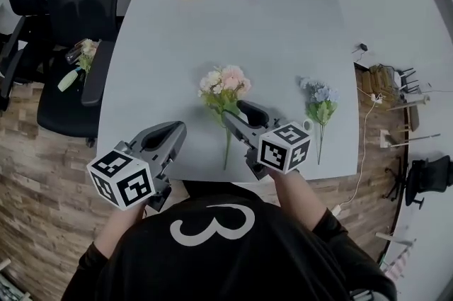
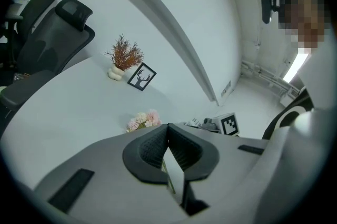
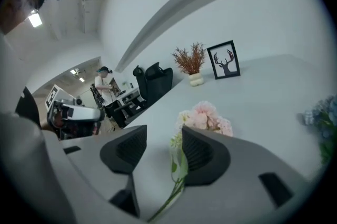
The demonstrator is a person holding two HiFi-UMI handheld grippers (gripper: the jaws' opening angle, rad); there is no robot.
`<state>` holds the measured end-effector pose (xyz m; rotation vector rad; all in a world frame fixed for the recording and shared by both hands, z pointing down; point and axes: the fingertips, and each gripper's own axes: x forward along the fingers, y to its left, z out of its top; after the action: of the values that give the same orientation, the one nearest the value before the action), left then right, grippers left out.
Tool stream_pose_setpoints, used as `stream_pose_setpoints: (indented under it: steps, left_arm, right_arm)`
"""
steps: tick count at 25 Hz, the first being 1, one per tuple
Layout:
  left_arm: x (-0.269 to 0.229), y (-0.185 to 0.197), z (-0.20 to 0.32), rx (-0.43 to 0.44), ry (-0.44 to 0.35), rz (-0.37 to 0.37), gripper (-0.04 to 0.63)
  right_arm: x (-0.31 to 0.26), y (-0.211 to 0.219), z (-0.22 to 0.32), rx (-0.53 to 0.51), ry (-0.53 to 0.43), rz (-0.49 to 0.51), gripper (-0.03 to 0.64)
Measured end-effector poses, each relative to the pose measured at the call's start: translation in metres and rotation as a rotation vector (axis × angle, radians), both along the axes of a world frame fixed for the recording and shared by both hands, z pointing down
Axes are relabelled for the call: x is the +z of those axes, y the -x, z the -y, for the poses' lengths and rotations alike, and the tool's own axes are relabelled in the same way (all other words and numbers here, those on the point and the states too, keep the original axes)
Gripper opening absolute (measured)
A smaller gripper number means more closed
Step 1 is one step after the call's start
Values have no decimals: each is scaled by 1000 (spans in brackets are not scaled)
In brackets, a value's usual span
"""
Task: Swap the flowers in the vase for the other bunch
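Stem of the pink bunch [image 3: 205, 115] lies on the desk [image 1: 283, 44] between the right tool [image 3: 164, 133]'s spread jaws, blooms pointing ahead, while the left tool [image 2: 168, 129], pressed together, sits farther off.

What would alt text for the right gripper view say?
The right gripper has its jaws apart on either side of the stem of a pink flower bunch lying on a pale grey table. Behind stand a dried plant and a framed deer picture; blue flowers lie at the right edge.
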<state>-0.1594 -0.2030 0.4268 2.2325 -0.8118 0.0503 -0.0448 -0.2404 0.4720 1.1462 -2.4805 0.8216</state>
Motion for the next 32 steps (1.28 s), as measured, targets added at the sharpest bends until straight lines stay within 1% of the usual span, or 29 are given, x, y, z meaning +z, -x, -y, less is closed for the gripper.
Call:
stream_pose_setpoints:
  steps: [3, 8, 14, 20, 25, 29, 32]
  left_arm:
    - [6, -1, 6, 11, 19, -2, 11]
    - [13, -1, 17, 19, 37, -10, 11]
    - [25, 1, 17, 26, 69, -21, 11]
    - [32, 12, 16, 8, 91, -12, 11]
    - [33, 17, 15, -4, 98, -7, 11]
    - [28, 20, 16, -18, 81, -18, 11]
    - [29, 22, 14, -26, 85, -6, 11]
  right_arm:
    - [21, -5, 15, 18, 47, -40, 226]
    - [47, -13, 33, 48, 112, -86, 252]
    - [68, -19, 44, 93, 159, -135, 258]
    - [91, -17, 53, 131, 251, -141, 256]
    - [106, -14, 59, 113, 304, -188, 256]
    - [113, -11, 62, 81, 289, -275, 241]
    - [115, -12, 61, 77, 272, -299, 228]
